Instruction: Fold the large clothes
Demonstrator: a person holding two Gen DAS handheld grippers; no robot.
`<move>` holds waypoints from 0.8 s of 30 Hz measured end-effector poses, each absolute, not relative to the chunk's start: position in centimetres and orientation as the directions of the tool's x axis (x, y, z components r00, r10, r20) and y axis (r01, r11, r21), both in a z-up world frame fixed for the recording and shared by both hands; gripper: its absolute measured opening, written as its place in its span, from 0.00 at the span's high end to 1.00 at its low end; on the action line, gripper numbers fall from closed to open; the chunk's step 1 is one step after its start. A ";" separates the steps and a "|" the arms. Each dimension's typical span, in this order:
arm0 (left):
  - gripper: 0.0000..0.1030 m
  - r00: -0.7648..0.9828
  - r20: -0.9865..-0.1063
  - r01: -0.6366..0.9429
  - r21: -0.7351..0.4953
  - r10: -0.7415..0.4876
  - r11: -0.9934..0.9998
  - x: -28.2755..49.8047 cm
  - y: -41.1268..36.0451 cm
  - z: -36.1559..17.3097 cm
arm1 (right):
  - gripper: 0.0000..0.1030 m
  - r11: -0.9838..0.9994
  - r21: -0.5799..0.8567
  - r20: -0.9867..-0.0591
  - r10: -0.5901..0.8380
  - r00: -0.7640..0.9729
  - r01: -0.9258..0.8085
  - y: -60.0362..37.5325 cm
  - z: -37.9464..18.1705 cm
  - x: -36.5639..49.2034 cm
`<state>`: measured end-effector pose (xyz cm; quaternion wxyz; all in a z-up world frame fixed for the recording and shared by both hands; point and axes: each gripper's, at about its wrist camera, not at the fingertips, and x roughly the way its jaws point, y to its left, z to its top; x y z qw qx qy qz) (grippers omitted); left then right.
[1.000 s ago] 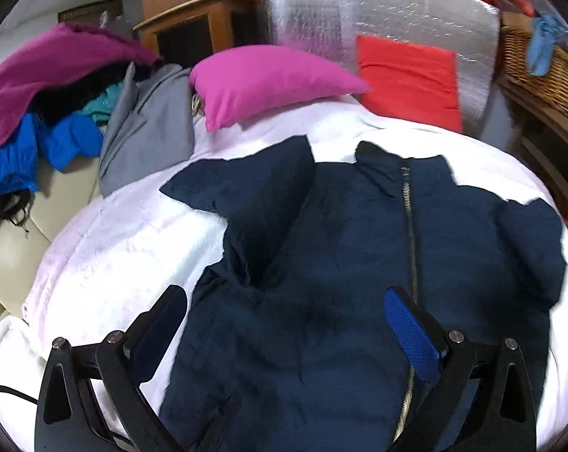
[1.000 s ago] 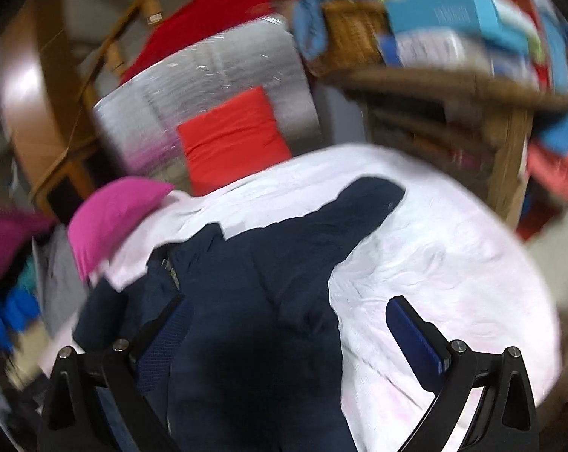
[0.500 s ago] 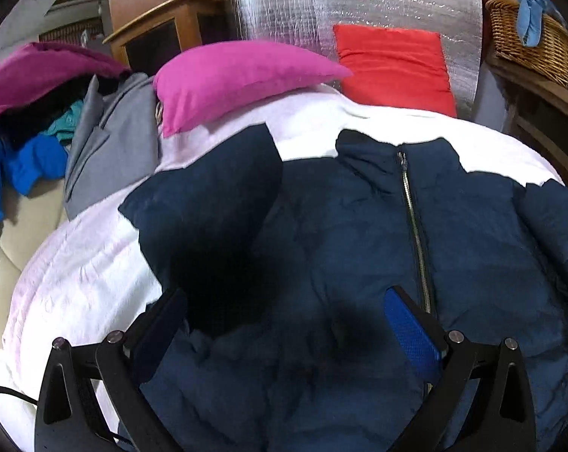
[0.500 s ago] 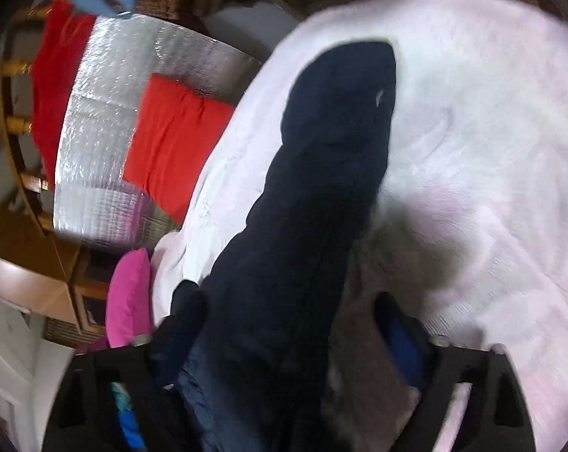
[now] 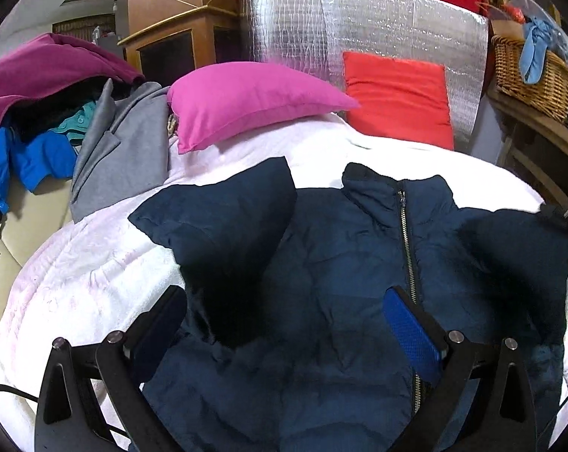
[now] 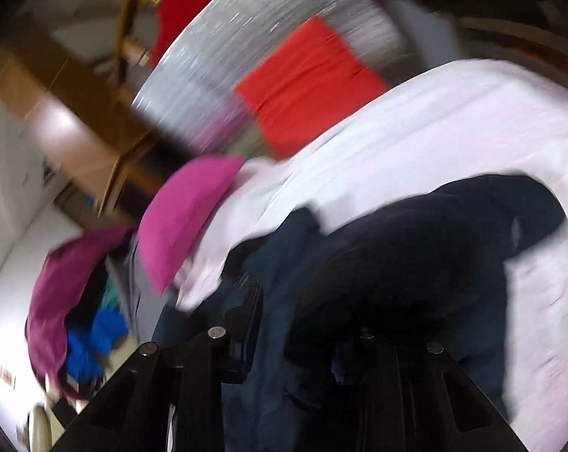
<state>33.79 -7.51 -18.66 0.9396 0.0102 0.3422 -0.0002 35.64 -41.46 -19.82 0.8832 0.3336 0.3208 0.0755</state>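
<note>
White bedding (image 5: 95, 275) covers the bed on which the work is done. At the head of the bed a pink pillow (image 5: 246, 101) and a red cushion (image 5: 397, 101) rest against a silver quilted panel (image 5: 359, 26). A pile of clothes (image 5: 39, 113) in purple, blue and grey lies off the left edge of the bed, and a wicker basket (image 5: 528, 71) stands on a wooden shelf to the right.

The navy jacket (image 5: 340, 263) lies front-up in the middle of the bed, collar toward the pillows, zipper (image 5: 406, 241) closed along its centre. Its sleeve on the left of the left wrist view is folded in over the chest. Its other sleeve (image 6: 453, 245) reaches out over the white bedding.

The left claw (image 5: 284, 335) hangs over the lower chest of the jacket, released: its blue pads (image 5: 412, 335) stand wide apart and press on nothing.

The right claw (image 6: 302, 331) is at the jacket's right sleeve. Its jaws have just been closing and now stand narrow, with dark sleeve fabric bunched between them. The right wrist view is blurred and the far pad is lost in the dark cloth, so whether the pads actually clamp the sleeve cannot be told. A small dark part of the right tool (image 5: 562, 214) shows at the right edge of the left wrist view, beside the sleeve end.
</note>
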 end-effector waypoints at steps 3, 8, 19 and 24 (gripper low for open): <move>0.00 0.773 -0.634 0.003 0.012 0.006 1.000 33.2 -6.8 -18.1 | 0.68 0.778 0.626 -0.546 0.396 0.739 0.045 -38.0 -20.8 35.7; 0.00 0.777 -0.629 -0.014 0.001 0.012 1.000 32.8 -5.6 -17.7 | 0.66 0.804 0.594 -0.607 0.416 0.677 0.038 -35.0 -23.4 36.2; 0.00 0.772 -0.635 0.015 -0.021 -0.025 1.000 32.8 -6.8 -18.1 | 0.19 0.779 0.625 -0.626 0.458 0.632 0.054 -35.9 -21.9 31.9; 0.00 0.751 -0.651 0.129 -0.017 -0.109 0.991 32.5 -11.0 -18.1 | 0.19 0.628 0.763 -0.503 0.425 0.752 0.155 -44.2 -20.7 26.2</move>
